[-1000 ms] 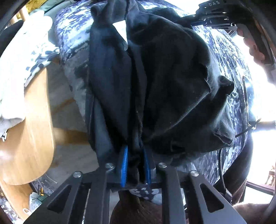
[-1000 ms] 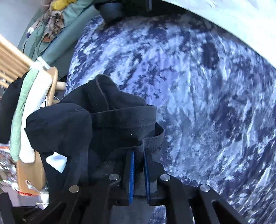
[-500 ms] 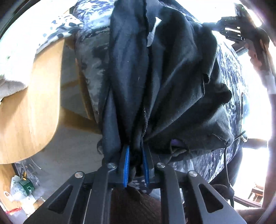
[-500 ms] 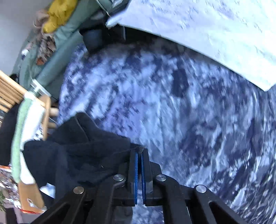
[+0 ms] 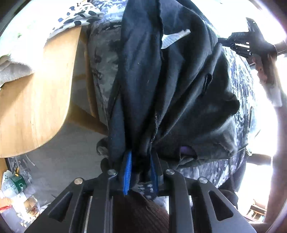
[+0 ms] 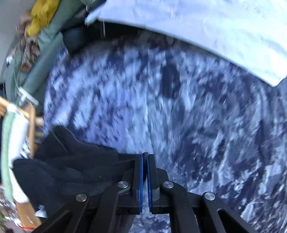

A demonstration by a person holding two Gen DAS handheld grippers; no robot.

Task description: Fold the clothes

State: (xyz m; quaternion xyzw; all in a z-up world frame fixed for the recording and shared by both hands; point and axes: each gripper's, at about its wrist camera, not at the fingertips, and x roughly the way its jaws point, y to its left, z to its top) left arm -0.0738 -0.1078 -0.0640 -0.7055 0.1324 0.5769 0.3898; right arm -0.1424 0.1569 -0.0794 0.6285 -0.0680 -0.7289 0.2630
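A black garment with a white label lies bunched on the blue-and-white mottled bed cover. My left gripper points down at it with a gathered fold between its blue pads; the jaws are opening. At the garment's far edge, the right gripper is held by a person's hand. In the right wrist view the right gripper has its pads almost together, parting slightly. The garment lies against its left finger. A small dark bit shows at the tips; I cannot tell if cloth is pinched.
A wooden chair draped with white and spotted cloths stands left of the bed. A plastic bottle sits on the floor below it. A pale sheet covers the bed's far side, with a pile of clothes at far left.
The right gripper's pads closed from around the waistband and it swung out over the bed cover; the garment now sits to its left. The left view rolled, and its pads stand slightly wider.
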